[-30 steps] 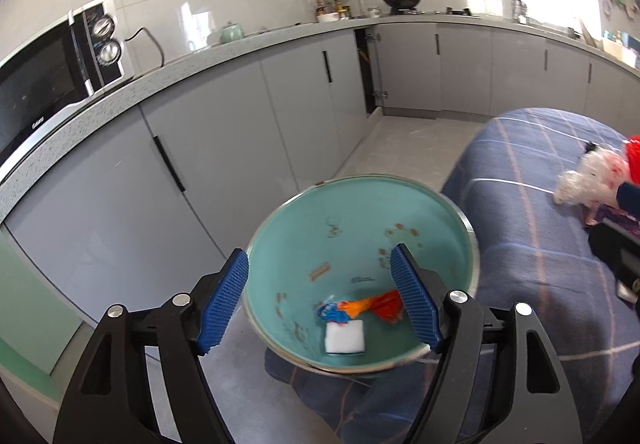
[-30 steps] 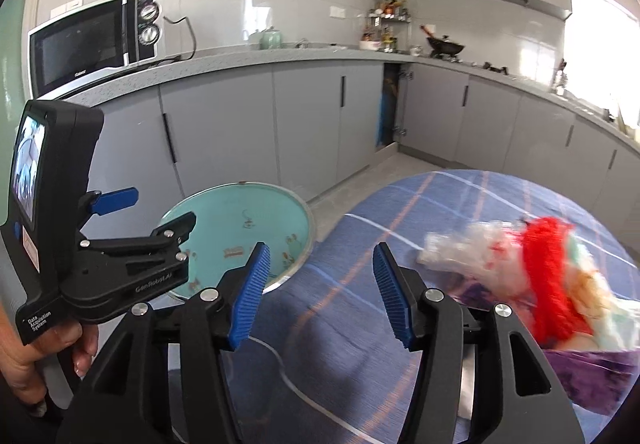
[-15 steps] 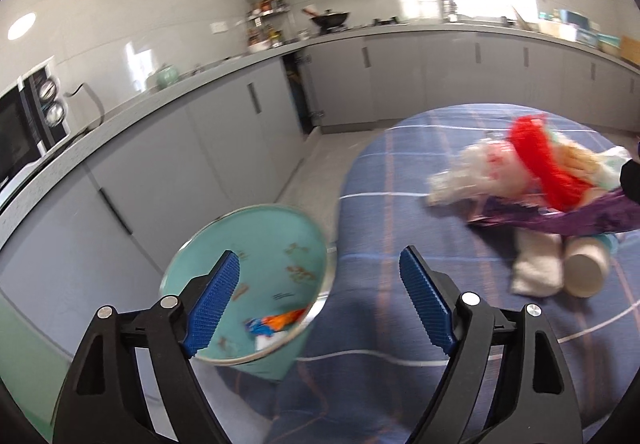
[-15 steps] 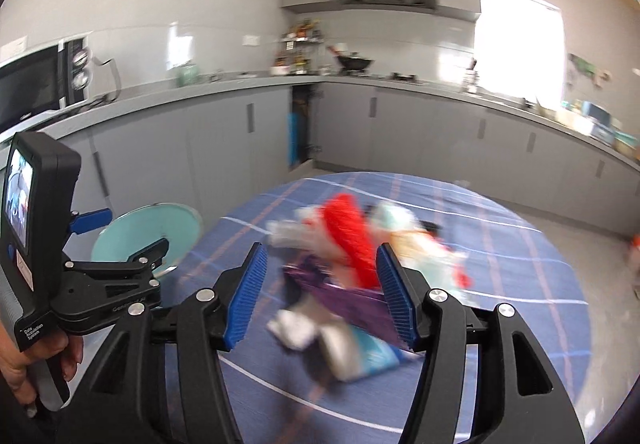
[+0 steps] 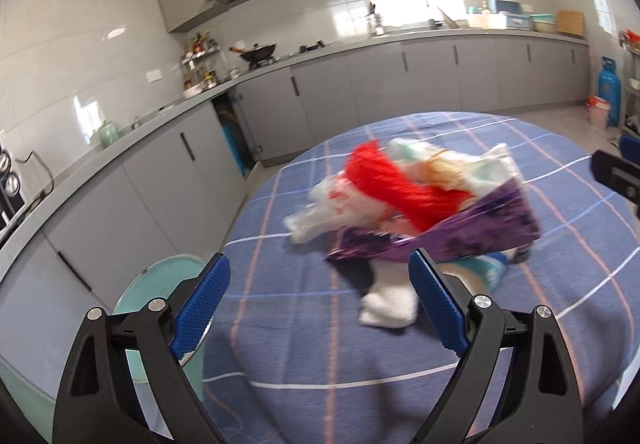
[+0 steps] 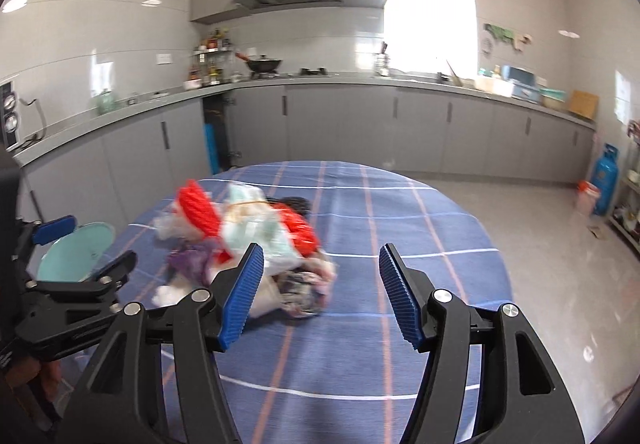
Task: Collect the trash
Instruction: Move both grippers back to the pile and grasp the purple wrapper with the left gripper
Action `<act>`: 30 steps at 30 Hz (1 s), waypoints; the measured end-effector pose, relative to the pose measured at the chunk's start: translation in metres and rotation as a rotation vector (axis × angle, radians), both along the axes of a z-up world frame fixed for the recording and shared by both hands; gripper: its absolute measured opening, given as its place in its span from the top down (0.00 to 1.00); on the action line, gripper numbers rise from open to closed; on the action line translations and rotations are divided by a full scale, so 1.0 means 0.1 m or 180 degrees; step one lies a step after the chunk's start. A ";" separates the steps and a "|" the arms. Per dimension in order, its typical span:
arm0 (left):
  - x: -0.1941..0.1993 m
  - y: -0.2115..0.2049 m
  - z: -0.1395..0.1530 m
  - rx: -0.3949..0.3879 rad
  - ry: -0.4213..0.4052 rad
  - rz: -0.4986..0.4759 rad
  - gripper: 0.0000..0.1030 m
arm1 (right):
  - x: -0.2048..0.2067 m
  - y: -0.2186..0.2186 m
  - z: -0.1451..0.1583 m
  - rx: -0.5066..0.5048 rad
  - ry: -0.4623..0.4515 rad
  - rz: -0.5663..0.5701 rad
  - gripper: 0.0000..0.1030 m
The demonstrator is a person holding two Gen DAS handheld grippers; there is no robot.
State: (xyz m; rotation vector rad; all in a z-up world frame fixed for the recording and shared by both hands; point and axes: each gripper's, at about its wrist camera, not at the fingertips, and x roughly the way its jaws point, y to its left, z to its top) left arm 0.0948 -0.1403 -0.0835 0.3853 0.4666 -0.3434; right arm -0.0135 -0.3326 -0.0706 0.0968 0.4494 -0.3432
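The trash (image 5: 408, 200) sits in one loose heap on the round table (image 5: 312, 360), at centre right of the left wrist view and centre left of the right wrist view. It is blurred, but a red netted piece (image 5: 384, 180), a purple wrapper (image 5: 472, 232), pale crinkled plastic, a white wad (image 5: 388, 308) and a cup lying on its side (image 5: 484, 272) can be made out. The pieces lie on and against one another, so a grab at one would likely drag its neighbours.

The teal bin (image 5: 160, 284) stands off the table edge at the lower left of the left wrist view, half hidden behind the left finger. Being below the tabletop and just beside it, it seems placed so a piece can be carried over the rim and dropped in.

The left gripper (image 5: 320, 304) has its blue pads spread wide, having just been opening, and nothing lies between them (the white wad shows just inside its right pad, but farther off on the cloth). The right gripper (image 6: 320, 292) also stands open, its jaws having just been opening, and empty; the heap is behind its left pad, not in its gap. Both point slightly down at the heap, which reads as an approach for the next pick. The white wad at the near edge looks the easiest first grab.
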 end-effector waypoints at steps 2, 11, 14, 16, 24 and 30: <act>-0.09 -0.08 0.01 -0.0008 -0.0041 -0.0075 0.09 | 0.01 -0.11 -0.03 0.0020 -0.0017 -0.0111 0.40; -0.36 -0.55 -0.16 0.0209 -0.0182 -0.0461 0.09 | -0.24 -0.63 -0.28 0.0307 0.0089 -0.0653 0.40; -0.43 -0.68 -0.22 0.0245 -0.0199 -0.0560 0.09 | -0.27 -0.68 -0.35 0.0343 0.0136 -0.0647 0.40; -0.44 -0.74 -0.22 0.0229 -0.0216 -0.0591 0.09 | -0.24 -0.65 -0.38 0.0351 0.0150 -0.0583 0.39; -0.22 -0.74 -0.22 0.0061 -0.0225 -0.0541 0.11 | -0.21 -0.60 -0.44 0.0410 0.0164 -0.0512 0.39; -0.11 -0.59 -0.20 -0.0155 0.0037 -0.0763 0.71 | -0.15 -0.50 -0.46 0.0394 0.0188 -0.0391 0.38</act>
